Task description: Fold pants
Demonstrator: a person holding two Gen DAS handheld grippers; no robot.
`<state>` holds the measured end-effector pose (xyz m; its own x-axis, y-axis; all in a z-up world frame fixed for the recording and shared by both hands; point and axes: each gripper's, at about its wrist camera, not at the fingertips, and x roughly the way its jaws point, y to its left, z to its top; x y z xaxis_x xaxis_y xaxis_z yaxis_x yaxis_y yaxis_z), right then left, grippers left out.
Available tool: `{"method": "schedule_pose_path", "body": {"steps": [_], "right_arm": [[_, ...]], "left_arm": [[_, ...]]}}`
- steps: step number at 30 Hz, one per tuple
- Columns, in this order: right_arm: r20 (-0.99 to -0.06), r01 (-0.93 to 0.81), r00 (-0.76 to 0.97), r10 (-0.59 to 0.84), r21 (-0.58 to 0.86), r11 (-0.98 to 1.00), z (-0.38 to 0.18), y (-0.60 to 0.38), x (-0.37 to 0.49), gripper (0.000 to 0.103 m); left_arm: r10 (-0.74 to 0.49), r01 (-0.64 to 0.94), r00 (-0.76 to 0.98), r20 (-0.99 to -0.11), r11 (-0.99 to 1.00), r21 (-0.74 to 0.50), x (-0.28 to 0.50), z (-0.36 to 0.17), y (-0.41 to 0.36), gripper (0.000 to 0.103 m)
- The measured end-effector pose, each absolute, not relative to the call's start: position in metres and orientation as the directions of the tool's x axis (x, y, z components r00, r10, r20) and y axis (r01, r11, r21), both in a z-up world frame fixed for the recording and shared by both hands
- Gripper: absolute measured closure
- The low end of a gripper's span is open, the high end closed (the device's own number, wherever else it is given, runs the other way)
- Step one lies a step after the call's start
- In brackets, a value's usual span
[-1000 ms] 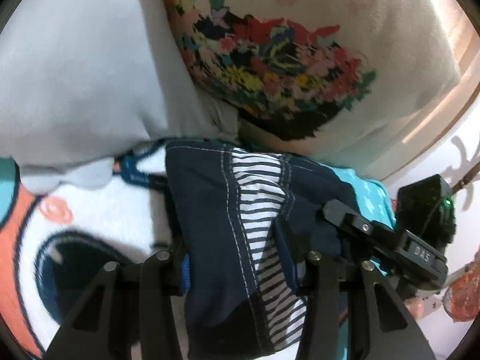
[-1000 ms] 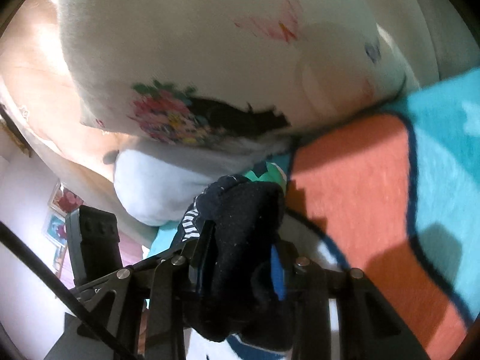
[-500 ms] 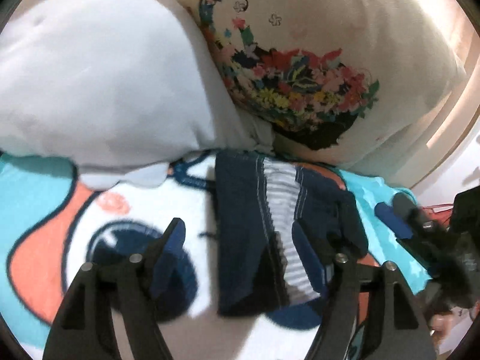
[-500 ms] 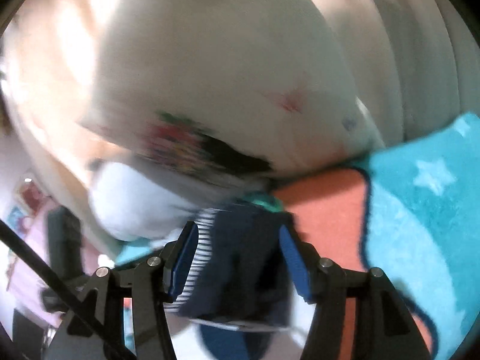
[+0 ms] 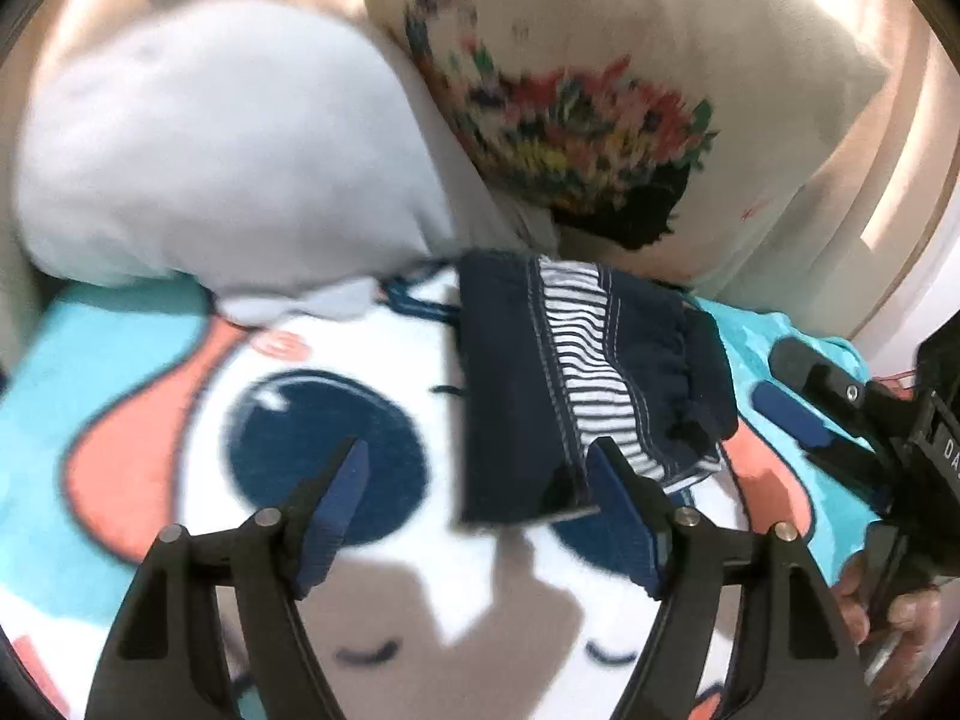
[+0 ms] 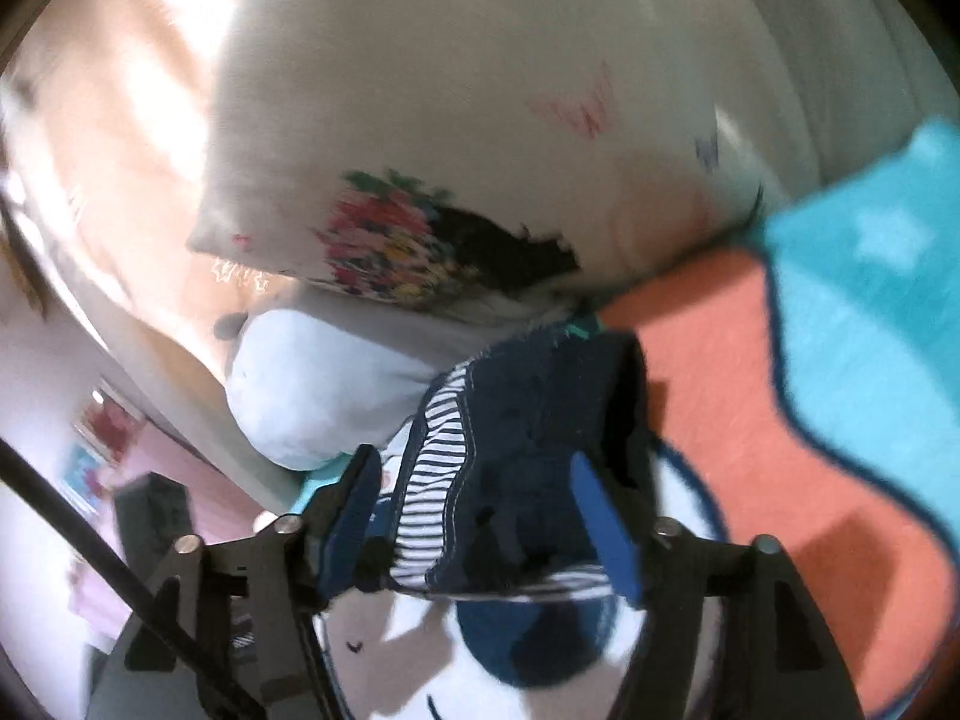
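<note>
Since both sets of jaws have just been opening and hold nothing, draw the left gripper [image 5: 480, 480] and right gripper [image 6: 474, 498] straight back, clear of the folded pants [image 5: 576, 384] lying ahead on the blanket [image 5: 150, 372], below the pillows [image 5: 228, 156], so no pad drags the fold

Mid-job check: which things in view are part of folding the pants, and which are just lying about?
Job: folded navy pants; left gripper, jaws just opened, empty; right gripper, jaws just opened, straddling pants.
Lying about: cartoon blanket; grey pillow; floral pillow.
</note>
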<state>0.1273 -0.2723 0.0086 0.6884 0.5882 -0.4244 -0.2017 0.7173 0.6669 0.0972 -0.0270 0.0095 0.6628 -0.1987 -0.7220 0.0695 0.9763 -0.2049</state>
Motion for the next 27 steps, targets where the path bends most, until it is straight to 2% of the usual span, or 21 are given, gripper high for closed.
{"method": "schedule_pose_path", "body": {"steps": [5,9,10,12,14,18,21,27], "right_arm": [[-0.504,-0.182,0.728,0.466,0.513,0.839,0.016,-0.259,0.087,0.028],[-0.551,-0.163,0.743,0.379,0.401,0.902,0.007,-0.242,0.06,0.027],[-0.558,-0.158,0.749,0.356,0.371,0.915,0.004,-0.24,0.053,0.027],[-0.562,-0.153,0.763,0.32,0.325,0.933,0.001,-0.232,0.041,0.025],[-0.559,-0.152,0.773,0.301,0.296,0.943,-0.001,-0.228,0.031,0.023],[-0.557,-0.161,0.774,0.299,0.283,0.945,0.0,-0.222,0.016,0.021],[-0.553,-0.161,0.783,0.284,0.261,0.952,0.003,-0.216,0.006,0.02],[-0.566,-0.156,0.789,0.241,0.196,0.968,0.003,-0.209,-0.005,0.018]], "left_arm": [[-0.014,-0.046,0.791,-0.612,0.996,-0.082,0.042,0.032,-0.016,0.014],[0.152,-0.176,0.889,-0.431,0.984,-0.017,0.0,0.052,-0.013,0.0],[0.178,-0.196,0.903,-0.39,0.981,-0.006,-0.01,0.056,-0.016,0.0],[0.192,-0.201,0.925,-0.327,0.98,0.009,-0.032,0.066,-0.018,0.0],[0.151,-0.157,0.941,-0.303,0.988,0.005,-0.044,0.074,-0.019,0.0],[0.047,-0.054,0.929,-0.366,0.998,-0.011,-0.05,0.078,-0.025,0.0],[-0.03,0.001,0.9,-0.435,0.998,-0.068,-0.053,0.07,-0.026,0.0],[-0.038,0.005,0.83,-0.556,0.998,-0.059,-0.045,0.049,-0.036,0.0]]}}
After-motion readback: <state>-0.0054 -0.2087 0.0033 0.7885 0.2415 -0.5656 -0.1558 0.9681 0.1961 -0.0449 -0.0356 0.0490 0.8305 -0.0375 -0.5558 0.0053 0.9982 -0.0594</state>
